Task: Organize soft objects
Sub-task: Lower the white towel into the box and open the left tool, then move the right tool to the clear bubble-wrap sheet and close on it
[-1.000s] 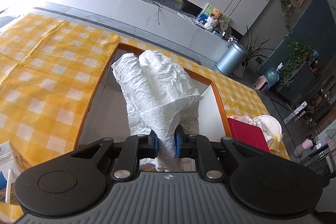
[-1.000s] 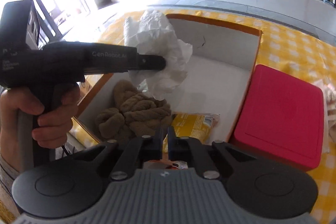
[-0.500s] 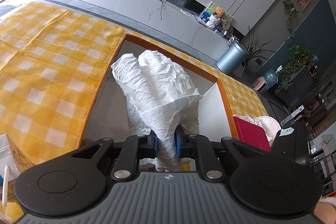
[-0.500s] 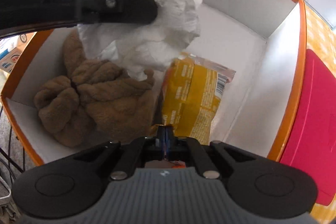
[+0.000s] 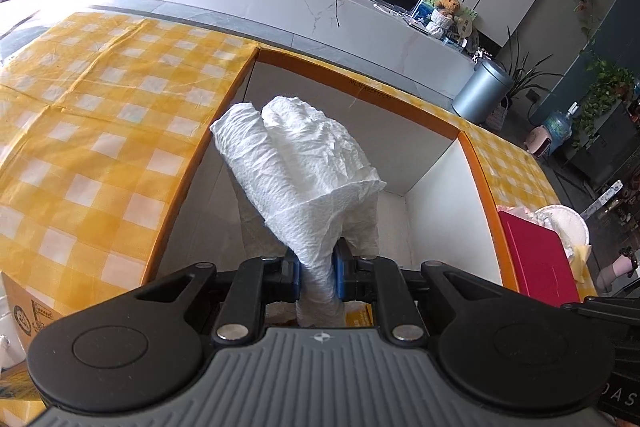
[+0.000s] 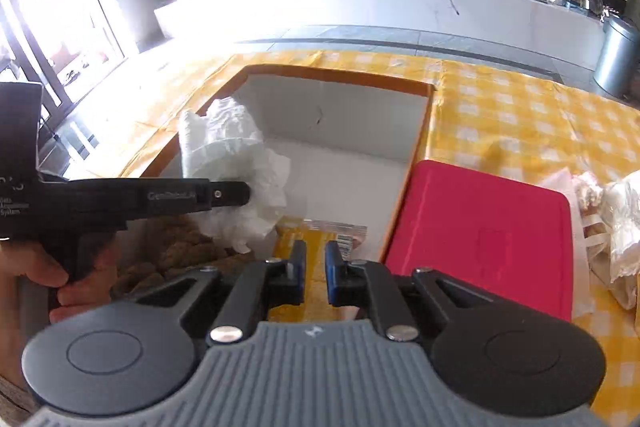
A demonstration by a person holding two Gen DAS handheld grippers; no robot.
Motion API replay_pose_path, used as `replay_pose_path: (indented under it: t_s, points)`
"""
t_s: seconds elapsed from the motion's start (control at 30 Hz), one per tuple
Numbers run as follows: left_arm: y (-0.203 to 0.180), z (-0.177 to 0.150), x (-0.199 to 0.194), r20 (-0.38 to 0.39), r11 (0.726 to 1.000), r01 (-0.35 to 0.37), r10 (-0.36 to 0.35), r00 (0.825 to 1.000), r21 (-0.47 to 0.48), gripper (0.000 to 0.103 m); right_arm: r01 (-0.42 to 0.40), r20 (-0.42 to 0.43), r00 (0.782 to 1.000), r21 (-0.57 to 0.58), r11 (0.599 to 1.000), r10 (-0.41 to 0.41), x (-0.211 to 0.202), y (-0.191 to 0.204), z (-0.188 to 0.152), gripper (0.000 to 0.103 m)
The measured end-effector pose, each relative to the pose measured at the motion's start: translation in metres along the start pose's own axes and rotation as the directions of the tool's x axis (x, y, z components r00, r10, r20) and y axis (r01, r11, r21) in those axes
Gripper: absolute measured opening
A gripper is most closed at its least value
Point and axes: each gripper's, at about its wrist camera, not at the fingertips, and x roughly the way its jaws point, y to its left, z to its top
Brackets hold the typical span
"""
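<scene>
My left gripper (image 5: 316, 273) is shut on a crumpled white paper towel (image 5: 304, 179) and holds it over the orange-rimmed white box (image 5: 476, 171). In the right wrist view the towel (image 6: 228, 159) hangs from the left gripper above the box (image 6: 340, 75). Inside the box lie a brown knitted cloth (image 6: 176, 255) and a yellow snack packet (image 6: 316, 239). My right gripper (image 6: 316, 267) is open and empty, raised above the box's near end over the packet.
A red lid (image 6: 480, 239) lies right of the box on the yellow checked tablecloth (image 5: 88, 131). White crumpled bags and cloth (image 6: 616, 227) sit at the far right. A cardboard carton (image 5: 20, 311) stands at the left edge.
My right gripper let go of the yellow packet, opened, and rose back out of the box. My left gripper still holds the towel over the box, nearly unmoved.
</scene>
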Motion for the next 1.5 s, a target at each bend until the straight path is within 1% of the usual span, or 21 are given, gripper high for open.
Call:
replay_pose_path:
  t_s: [0.1,0.2,0.33,0.37,0.4,0.43,0.47,0.53,0.67,0.77,0.83,0.9,0.97,1.0,1.1,1.13,1.2,1.27,1.33,1.43,1.5]
  points:
    - [-0.013,-0.001,0.004,0.015,0.988,-0.137,0.136,0.991,0.077,0.019,-0.002,0.009,1.000,0.035,0.999,0.001,0.001,-0.011,-0.003,0.009]
    - [-0.031,-0.007,0.008,0.032,0.945,-0.272,0.270,0.962,0.179,0.020,-0.008,0.017,1.000,0.033,0.999,0.007,-0.001,-0.018,-0.005,0.009]
    - [-0.041,-0.012,0.004,0.074,0.913,-0.346,0.338,0.938,0.216,0.032,-0.019,0.020,1.000,0.056,0.998,0.018,0.006,-0.021,0.001,0.009]
    - [-0.042,-0.013,0.002,0.080,0.909,-0.358,0.349,0.934,0.213,0.032,-0.019,0.031,0.999,0.054,0.998,0.017,0.005,-0.021,0.001,0.009]
    - [-0.043,-0.013,0.000,0.085,0.907,-0.368,0.358,0.930,0.207,0.040,-0.021,0.038,0.999,0.051,0.998,0.019,0.003,-0.021,0.001,0.009]
    - [-0.045,-0.013,-0.003,0.092,0.902,-0.381,0.369,0.925,0.204,0.058,-0.026,0.044,0.999,0.051,0.998,0.024,0.002,-0.021,0.000,0.009]
    - [-0.048,-0.013,-0.007,0.110,0.895,-0.395,0.379,0.919,0.207,0.067,-0.029,0.048,0.999,0.056,0.998,0.026,0.002,-0.024,-0.001,0.009]
    - [-0.055,-0.016,-0.018,0.163,0.889,-0.396,0.366,0.916,0.229,0.079,-0.022,0.052,0.998,0.068,0.997,0.018,0.002,-0.030,-0.002,0.009]
    - [-0.065,-0.016,-0.040,0.262,0.876,-0.427,0.367,0.892,0.226,0.089,-0.007,0.059,0.998,0.097,0.995,0.002,0.002,-0.040,-0.001,0.009]
    - [-0.071,-0.013,-0.057,0.369,0.862,-0.464,0.371,0.852,0.205,0.089,0.014,0.067,0.998,0.111,0.994,-0.021,-0.007,-0.047,0.000,0.010]
    - [-0.075,-0.012,-0.066,0.433,0.850,-0.489,0.372,0.821,0.197,0.089,0.003,0.109,0.994,0.138,0.990,-0.018,-0.022,-0.056,0.001,0.011]
    - [-0.080,-0.013,-0.073,0.475,0.847,-0.498,0.366,0.800,0.187,0.089,-0.005,0.150,0.988,0.158,0.987,-0.019,-0.037,-0.065,0.001,0.017]
    - [-0.084,-0.012,-0.079,0.487,0.857,-0.478,0.338,0.805,0.195,0.089,0.028,0.195,0.979,0.174,0.984,-0.062,-0.052,-0.075,0.002,0.025]
    - [-0.086,-0.012,-0.081,0.483,0.864,-0.460,0.320,0.815,0.204,0.089,0.044,0.206,0.975,0.181,0.982,-0.082,-0.057,-0.080,0.001,0.027]
    - [-0.088,-0.013,-0.087,0.447,0.899,-0.374,0.245,0.860,0.227,0.089,0.090,0.234,0.961,0.234,0.968,-0.146,-0.072,-0.101,0.000,0.027]
    - [-0.091,-0.013,-0.088,0.439,0.908,-0.353,0.229,0.869,0.226,0.089,0.110,0.241,0.955,0.250,0.962,-0.172,-0.076,-0.108,-0.001,0.027]
    - [-0.095,-0.014,-0.092,0.431,0.918,-0.325,0.204,0.879,0.229,0.089,0.163,0.245,0.941,0.272,0.948,-0.232,-0.081,-0.118,-0.004,0.033]
    - [-0.100,-0.015,-0.094,0.428,0.920,-0.309,0.185,0.885,0.242,0.089,0.287,0.229,0.908,0.273,0.918,-0.352,-0.081,-0.124,-0.005,0.042]
    - [-0.107,-0.018,-0.096,0.421,0.918,-0.300,0.173,0.891,0.259,0.089,0.374,0.208,0.874,0.287,0.882,-0.439,-0.081,-0.132,-0.005,0.045]
    - [-0.118,-0.023,-0.097,0.407,0.914,-0.284,0.151,0.901,0.289,0.089,0.384,0.211,0.864,0.312,0.869,-0.458,-0.087,-0.145,-0.008,0.051]
    - [-0.125,-0.025,-0.096,0.388,0.920,-0.273,0.152,0.909,0.280,0.089,0.410,0.217,0.846,0.321,0.854,-0.488,-0.089,-0.149,-0.010,0.064]
